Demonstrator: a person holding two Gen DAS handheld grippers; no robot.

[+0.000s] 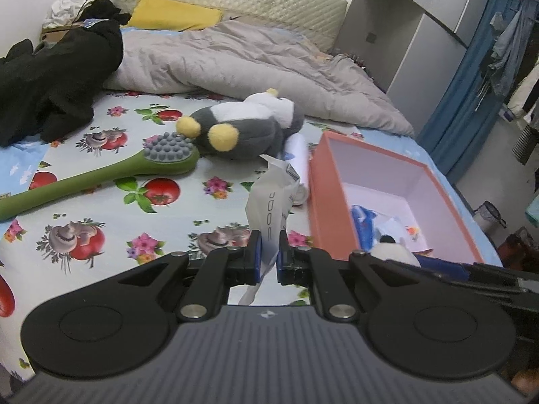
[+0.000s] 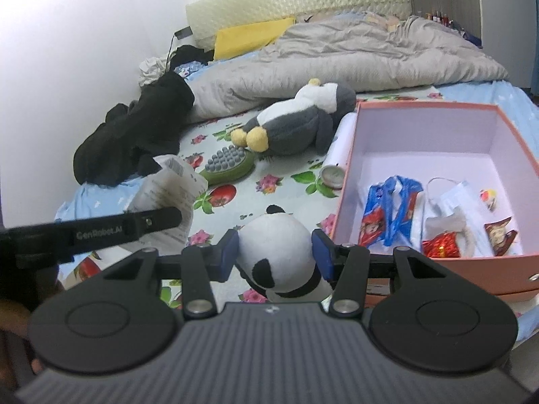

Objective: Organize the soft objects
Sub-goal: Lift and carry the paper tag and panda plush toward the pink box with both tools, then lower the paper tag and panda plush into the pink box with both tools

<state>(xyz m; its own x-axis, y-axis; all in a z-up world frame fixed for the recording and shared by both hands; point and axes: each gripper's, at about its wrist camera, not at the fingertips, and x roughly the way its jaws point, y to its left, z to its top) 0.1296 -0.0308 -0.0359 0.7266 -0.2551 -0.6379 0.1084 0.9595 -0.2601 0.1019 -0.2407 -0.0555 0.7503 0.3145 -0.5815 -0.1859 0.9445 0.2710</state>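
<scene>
A round black-and-white panda plush (image 2: 274, 252) sits clamped between blue pads, just beside the open pink box (image 2: 438, 262). A crumpled translucent white plastic bag (image 1: 269, 202) hangs pinched upright above the fruit-print sheet. The grey-and-white penguin plush (image 1: 249, 124) (yellow feet toward the viewer) lies on its back beyond.

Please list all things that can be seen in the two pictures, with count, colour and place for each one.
panda plush: one, white and black, between the right jaws
translucent pouch: one, whitish, pinched in the left jaws
penguin plush: one, grey, white, yellow, lying on the sheet
massage brush: one, green with grey knobs, beside the penguin's feet
box: one, orange outside, pale inside, on the bed at the right, holding small packets
white tube: one, between penguin and box
duvet: one, grey, behind the toys
black clothes: one pile, left side
yellow pillow: one, at the headboard
left gripper: black, blue pads
right gripper: black, blue pads
</scene>
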